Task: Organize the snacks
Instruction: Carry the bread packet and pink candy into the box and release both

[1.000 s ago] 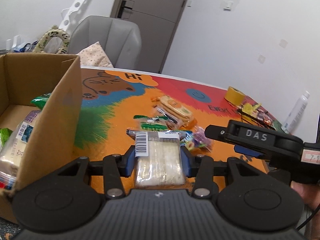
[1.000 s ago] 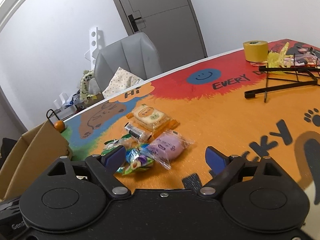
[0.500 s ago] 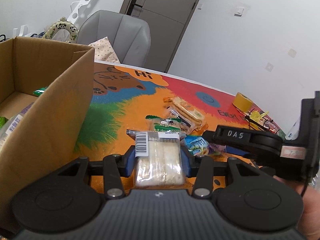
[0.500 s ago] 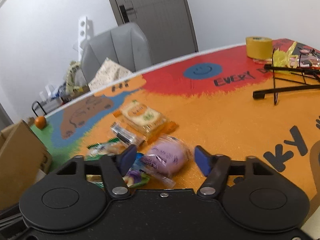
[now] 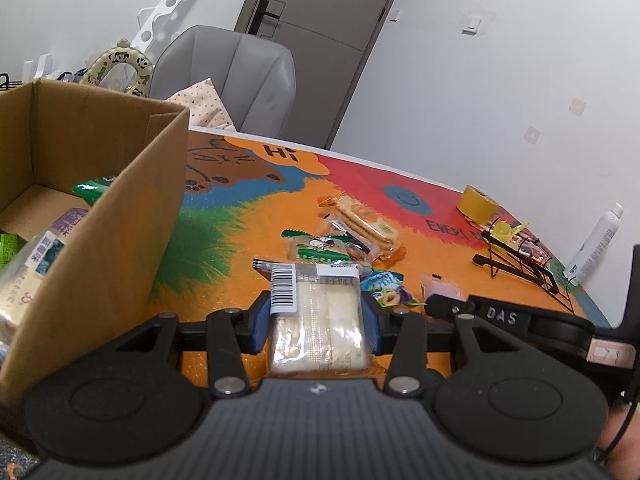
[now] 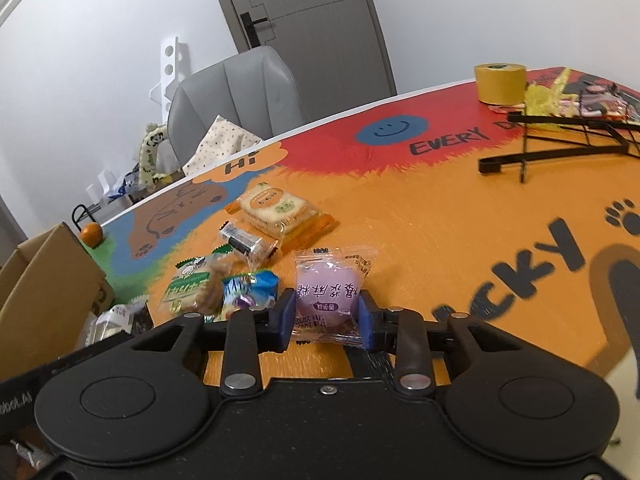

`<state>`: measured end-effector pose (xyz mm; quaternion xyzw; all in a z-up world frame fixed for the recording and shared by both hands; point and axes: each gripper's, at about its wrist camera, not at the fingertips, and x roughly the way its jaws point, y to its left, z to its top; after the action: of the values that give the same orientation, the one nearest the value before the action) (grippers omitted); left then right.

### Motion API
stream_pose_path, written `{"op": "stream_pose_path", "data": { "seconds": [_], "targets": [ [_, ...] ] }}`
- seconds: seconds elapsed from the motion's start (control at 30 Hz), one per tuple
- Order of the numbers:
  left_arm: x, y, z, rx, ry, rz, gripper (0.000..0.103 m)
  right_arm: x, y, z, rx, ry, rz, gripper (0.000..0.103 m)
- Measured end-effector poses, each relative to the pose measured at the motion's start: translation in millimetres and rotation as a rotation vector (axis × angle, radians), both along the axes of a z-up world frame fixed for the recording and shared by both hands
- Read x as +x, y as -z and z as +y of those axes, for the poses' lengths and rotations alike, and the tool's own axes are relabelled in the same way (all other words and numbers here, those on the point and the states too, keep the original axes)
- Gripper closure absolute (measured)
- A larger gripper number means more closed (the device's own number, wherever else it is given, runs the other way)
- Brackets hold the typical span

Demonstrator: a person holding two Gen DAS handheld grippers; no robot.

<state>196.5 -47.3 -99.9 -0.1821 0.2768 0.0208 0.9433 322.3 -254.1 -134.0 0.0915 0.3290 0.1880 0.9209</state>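
Colourful table (image 6: 440,232), right gripper (image 6: 326,314) now closing around purple snack (image 6: 326,294), left gripper (image 5: 316,322) still clamping wafer pack (image 5: 316,320)

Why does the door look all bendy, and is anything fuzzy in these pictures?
Left wrist view: the fisheye lens bows the door and darkens the corners; the cracker pack in the left gripper looks sharp. Right wrist view: the door leans too, the purple snack between the closing right gripper is crisp, and the table shows soft glare.

Matt cardboard box (image 5: 120,216), glossy clear plastic snack wrappers (image 6: 276,212), glittery tabletop (image 6: 420,240)
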Motion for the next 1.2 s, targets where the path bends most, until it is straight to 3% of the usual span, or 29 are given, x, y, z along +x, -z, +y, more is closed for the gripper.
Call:
{"op": "stream_pose_path", "data": {
  "seconds": [0.47, 1.2],
  "targets": [
    [-28, -25, -11, 0.019, 0.029, -0.055, 0.058, -46, -20, -19, 0.062, 0.017, -0.069, 0.073],
    [-85, -77, 14, 0.037, -0.039, -0.189, 0.058, -99, -71, -8, 0.107, -0.079, -0.238, 0.073]
  ]
}}
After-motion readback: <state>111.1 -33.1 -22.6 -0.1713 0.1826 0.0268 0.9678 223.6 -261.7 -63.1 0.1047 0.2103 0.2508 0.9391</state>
